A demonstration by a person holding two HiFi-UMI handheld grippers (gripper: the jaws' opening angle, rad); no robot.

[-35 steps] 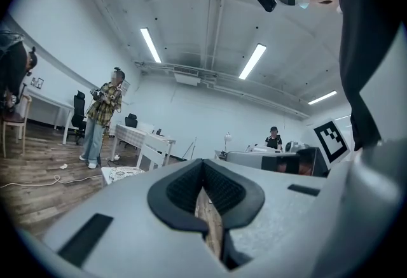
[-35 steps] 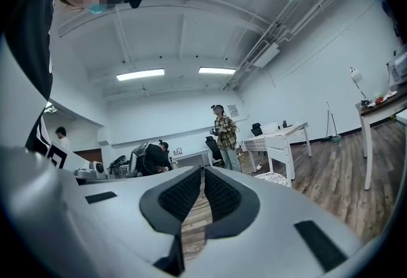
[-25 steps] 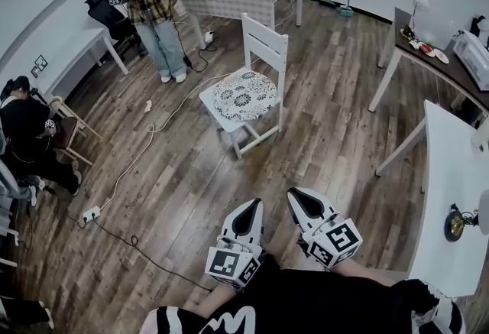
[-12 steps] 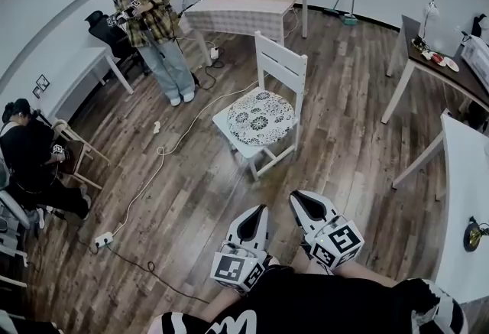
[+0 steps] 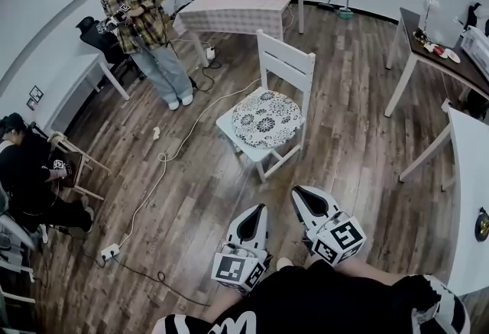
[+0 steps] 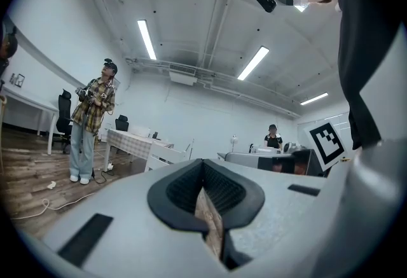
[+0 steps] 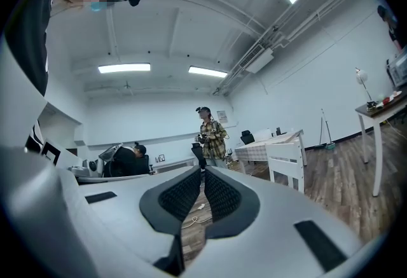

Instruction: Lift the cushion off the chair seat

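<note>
- The wooden floor [image 5: 191,195] lies bare between the person and the white chair [image 5: 286,61], which stands well ahead of both grippers with its slatted back on the far side.
- The round patterned cushion [image 5: 266,118] lies flat on the chair seat and covers most of it. It is not yet touched or lifted.
- The left gripper [image 5: 254,212] and the right gripper [image 5: 304,196] are level and side by side, well short of the chair. Each is clenched with nothing between its jaws, as its own gripper view confirms.
- A white cable [image 5: 164,164] trails over the floor to the left of the chair. A foot could catch it on the way in and jolt both grippers.
- Jaws left clenched on arrival would only shove the cushion across the seat or off its far edge, so they need to open first.
- A pinch on one thin rim may let the soft cushion sag and slip. Any ties to the chair, which cannot be seen from here, would drag the light chair up or tip it.
- No brand or readable word shows. The only print is the black-and-white square markers on the left cube [image 5: 237,267] and the right cube [image 5: 340,239].
</note>
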